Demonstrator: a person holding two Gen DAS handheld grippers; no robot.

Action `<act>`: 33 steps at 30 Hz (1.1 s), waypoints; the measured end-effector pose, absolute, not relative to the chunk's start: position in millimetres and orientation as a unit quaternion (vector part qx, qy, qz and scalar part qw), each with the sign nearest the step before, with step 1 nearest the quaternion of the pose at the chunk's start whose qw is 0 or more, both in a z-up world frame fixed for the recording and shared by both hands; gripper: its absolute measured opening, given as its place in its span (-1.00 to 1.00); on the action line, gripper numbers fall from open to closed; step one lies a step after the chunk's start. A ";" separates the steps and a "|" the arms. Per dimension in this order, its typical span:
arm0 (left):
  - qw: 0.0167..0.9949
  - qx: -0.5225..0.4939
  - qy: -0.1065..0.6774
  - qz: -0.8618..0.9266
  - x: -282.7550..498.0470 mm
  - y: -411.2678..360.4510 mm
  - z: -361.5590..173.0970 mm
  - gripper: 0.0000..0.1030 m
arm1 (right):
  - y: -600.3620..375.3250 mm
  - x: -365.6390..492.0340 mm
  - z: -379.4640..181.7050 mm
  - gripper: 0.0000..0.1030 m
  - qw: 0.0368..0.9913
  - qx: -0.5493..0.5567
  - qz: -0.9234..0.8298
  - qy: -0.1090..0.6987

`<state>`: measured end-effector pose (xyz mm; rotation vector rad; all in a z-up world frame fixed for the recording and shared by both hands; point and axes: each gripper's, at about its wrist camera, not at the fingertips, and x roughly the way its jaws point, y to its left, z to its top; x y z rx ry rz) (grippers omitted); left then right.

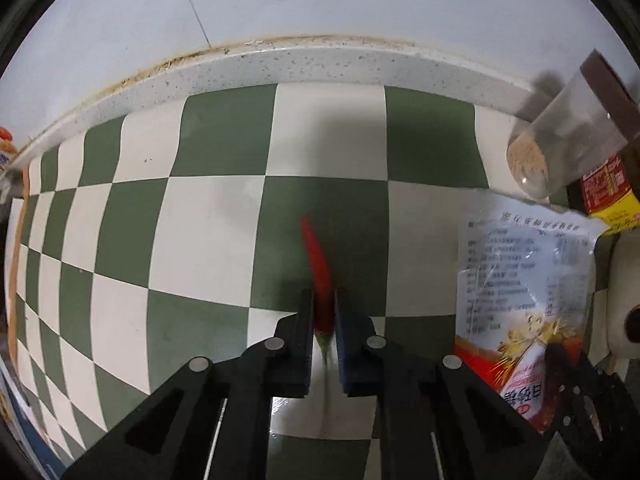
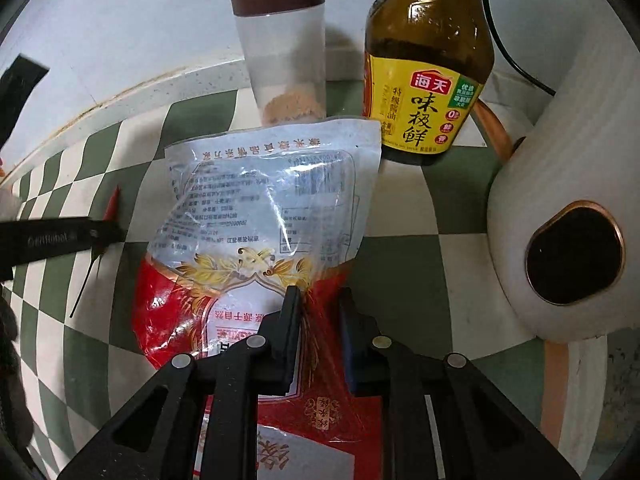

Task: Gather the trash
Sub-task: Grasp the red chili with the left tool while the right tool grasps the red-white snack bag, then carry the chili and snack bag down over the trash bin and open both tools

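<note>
Nearest the lens, the left hand-held gripper pinches a red chili at frame centre, low over the checkered tabletop; the right hand-held gripper pinches an empty food bag mid-frame. Both pieces look secured — no bin shows, so disposal seems left to do.

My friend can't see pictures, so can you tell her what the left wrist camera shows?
The left gripper is closed on a red chili pepper over a green-and-white checkered mat. To the right lie an empty plastic food bag and a clear jar with a brown lid and a little powder inside.
</note>
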<state>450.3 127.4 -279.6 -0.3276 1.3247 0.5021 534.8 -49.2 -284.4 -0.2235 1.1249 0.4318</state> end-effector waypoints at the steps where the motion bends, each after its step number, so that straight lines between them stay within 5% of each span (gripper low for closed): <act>1: 0.747 -0.144 0.606 0.233 448.2 126.4 -278.6 -0.86 | -47.9 535.4 -285.6 -0.64 0.819 -0.101 0.205 0.527; 5: 0.754 -0.144 0.594 0.241 417.7 120.9 -261.9 -0.86 | -67.9 523.8 -276.9 -0.78 0.817 -0.067 0.215 0.531; 17: 0.775 -0.207 0.532 0.269 248.2 97.6 -175.4 -0.86 | -108.2 445.0 -226.9 -0.79 0.823 -0.001 0.262 0.504; 33: 0.829 -0.105 0.517 0.185 42.6 6.4 -153.1 -0.86 | -177.7 139.9 -173.2 -0.80 0.824 0.023 0.247 0.509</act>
